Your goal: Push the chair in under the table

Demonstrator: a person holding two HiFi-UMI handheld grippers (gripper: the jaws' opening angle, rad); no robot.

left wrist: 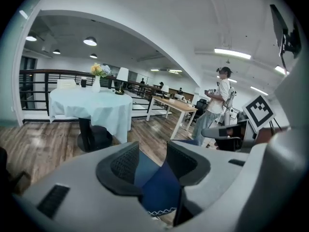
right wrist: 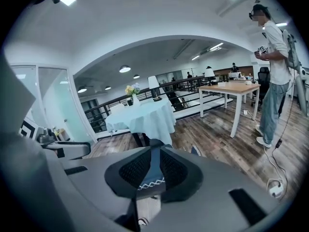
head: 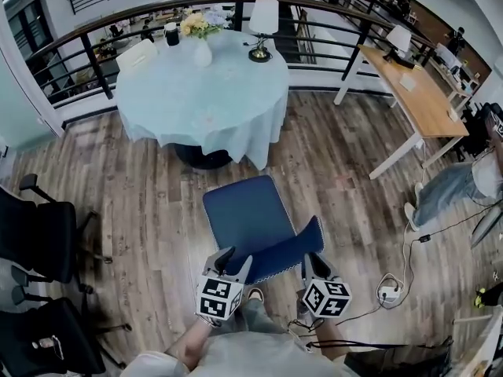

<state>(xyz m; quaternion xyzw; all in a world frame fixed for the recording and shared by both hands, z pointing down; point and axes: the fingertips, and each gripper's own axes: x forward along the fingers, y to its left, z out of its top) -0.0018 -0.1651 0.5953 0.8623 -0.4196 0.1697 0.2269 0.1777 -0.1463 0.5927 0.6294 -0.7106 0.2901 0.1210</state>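
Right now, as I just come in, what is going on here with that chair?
A person holds a claw in each hand and stands behind the blue chair. The left claw has its jaws apart around the top edge of the backrest, not pressing it. The right claw looks closed on the same edge. The chair is apart from the round table, not yet pushed under it.

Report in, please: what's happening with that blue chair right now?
Left gripper open, astride backrest of blue fabric chair. Right gripper shut on its top edge. Chair apart from round table with pale-blue cloth, not yet under. Only wooden floor between.
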